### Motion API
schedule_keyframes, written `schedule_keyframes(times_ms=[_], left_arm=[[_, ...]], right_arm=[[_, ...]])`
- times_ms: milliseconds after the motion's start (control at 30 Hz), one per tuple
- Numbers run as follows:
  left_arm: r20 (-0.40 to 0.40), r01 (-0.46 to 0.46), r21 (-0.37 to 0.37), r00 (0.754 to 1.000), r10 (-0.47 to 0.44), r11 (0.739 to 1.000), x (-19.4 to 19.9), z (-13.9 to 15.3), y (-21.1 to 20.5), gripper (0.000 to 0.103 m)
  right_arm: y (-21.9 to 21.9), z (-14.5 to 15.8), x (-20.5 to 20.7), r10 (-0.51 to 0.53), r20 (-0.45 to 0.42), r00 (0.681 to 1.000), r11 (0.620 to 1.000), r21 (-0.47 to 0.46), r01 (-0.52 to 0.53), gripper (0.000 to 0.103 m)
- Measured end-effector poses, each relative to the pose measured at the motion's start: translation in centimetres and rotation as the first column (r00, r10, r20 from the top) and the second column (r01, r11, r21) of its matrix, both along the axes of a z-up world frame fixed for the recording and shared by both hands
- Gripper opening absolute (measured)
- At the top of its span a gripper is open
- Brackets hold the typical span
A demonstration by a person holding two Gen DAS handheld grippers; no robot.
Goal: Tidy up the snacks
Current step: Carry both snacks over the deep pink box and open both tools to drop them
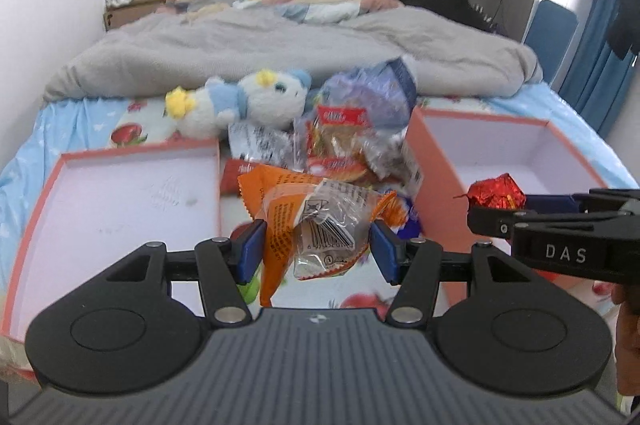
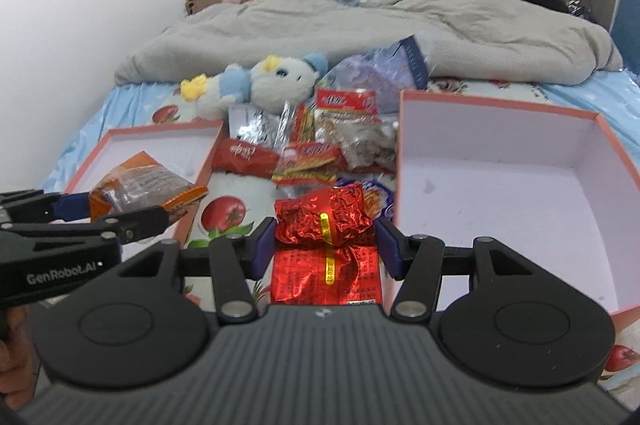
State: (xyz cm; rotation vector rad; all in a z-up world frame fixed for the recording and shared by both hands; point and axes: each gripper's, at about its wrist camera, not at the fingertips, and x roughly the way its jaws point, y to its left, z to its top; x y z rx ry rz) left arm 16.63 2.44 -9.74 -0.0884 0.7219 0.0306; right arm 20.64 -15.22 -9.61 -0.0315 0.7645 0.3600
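Your work surface is the bed (image 1: 100, 121), its blue fruit-print sheet smooth and flat, with a rumpled grey duvet (image 1: 280, 41) banked up behind. Two shallow cardboard boxes with salmon rims sit well apart: the left box (image 1: 120, 193) and the right box (image 2: 520, 185), both white inside and bare across the floor, so you have open room in each. The strip of sheet between them is crowded by the snack pile (image 2: 320, 145), a jumble of crinkly foil and clear plastic wrappers, with a fuzzy white-and-blue plush toy (image 1: 248, 101) lying just behind it.

Your left claw (image 1: 316, 249) grips an orange-and-clear plastic snack packet (image 1: 320, 225), blue pads pressing its sides, held above the sheet near the left box's inner wall. Your right claw (image 2: 324, 249) is closed on a crumpled red foil packet (image 2: 324, 237) with a gold band, held just beside the right box's near wall.
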Motion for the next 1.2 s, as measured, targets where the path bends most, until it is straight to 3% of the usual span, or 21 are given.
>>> schedule_keyframes(times_ms=[200, 400, 700, 967, 1200], left_arm=[[0.051, 0.037, -0.038, 0.998, -0.035, 0.999, 1.3, 2.8, -1.7, 0.062], [0.107, 0.093, -0.028, 0.99, -0.089, 0.995, 2.7, 5.6, -4.2, 0.062], [0.143, 0.166, -0.051, 0.977, -0.157, 0.985, 4.8, 8.5, -8.5, 0.062], [0.115, 0.243, -0.072, 0.965, -0.234, 0.967, 7.9, 8.6, -13.2, 0.062], [0.03, 0.31, -0.064, 0.951, -0.308, 0.949, 11.7, 5.8, -17.8, 0.062]], right_arm=[[-1.7, 2.2, 0.4, -0.038, 0.047, 0.998, 0.999, 0.007, 0.038, 0.056], [-3.9, 4.3, 1.2, -0.078, 0.088, 0.993, 0.997, 0.024, 0.076, 0.056], [-7.8, 6.4, 2.3, -0.122, 0.147, 0.982, 0.992, 0.024, 0.12, 0.056], [-11.9, 5.6, 4.0, -0.178, 0.133, 0.975, 0.984, 0.026, 0.176, 0.057], [-15.0, 2.4, 6.7, -0.225, 0.049, 0.973, 0.974, -0.003, 0.226, 0.057]])
